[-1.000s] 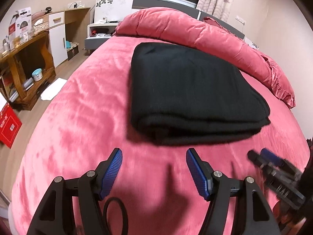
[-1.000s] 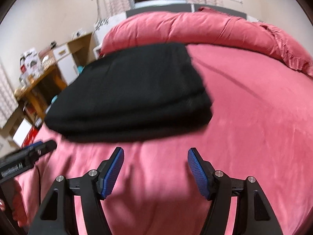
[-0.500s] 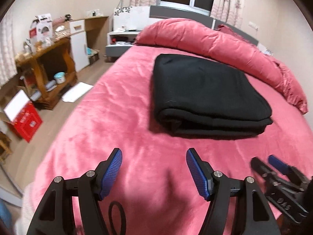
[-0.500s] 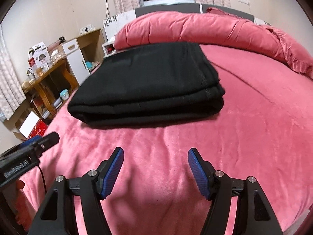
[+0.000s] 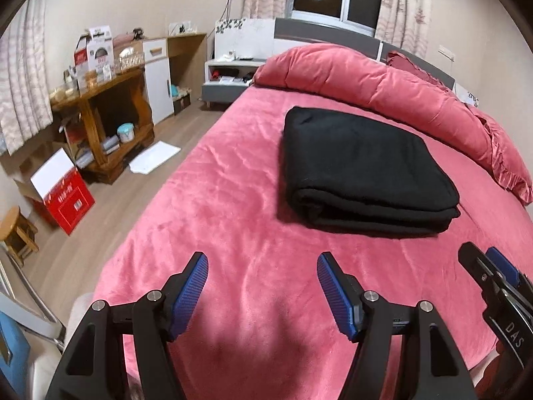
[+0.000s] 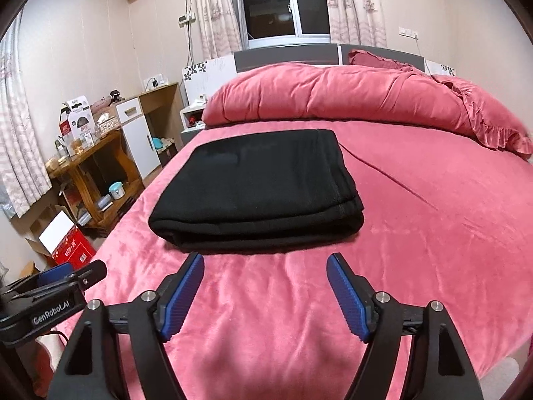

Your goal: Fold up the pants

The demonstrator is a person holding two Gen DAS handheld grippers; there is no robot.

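Observation:
The black pants (image 5: 363, 166) lie folded into a thick rectangle on the pink bed (image 5: 233, 220); they also show in the right wrist view (image 6: 263, 190). My left gripper (image 5: 262, 276) is open and empty, above the bed well short of the pants' near folded edge. My right gripper (image 6: 265, 283) is open and empty, just short of the pants' near edge. The right gripper also shows at the right edge of the left wrist view (image 5: 493, 276); the left one shows at the lower left of the right wrist view (image 6: 66, 283).
A rolled pink duvet (image 5: 383, 90) and a pillow (image 6: 483, 123) lie along the headboard. Left of the bed are a wooden shelf unit (image 5: 100, 116), a red box (image 5: 66, 196), a white nightstand (image 5: 230, 76), a small stool (image 5: 16, 233) and paper on the floor (image 5: 153, 156).
Both grippers have drawn back and up from the folded pants, which now look smaller and farther away. The pants have not moved. Both grippers stayed open.

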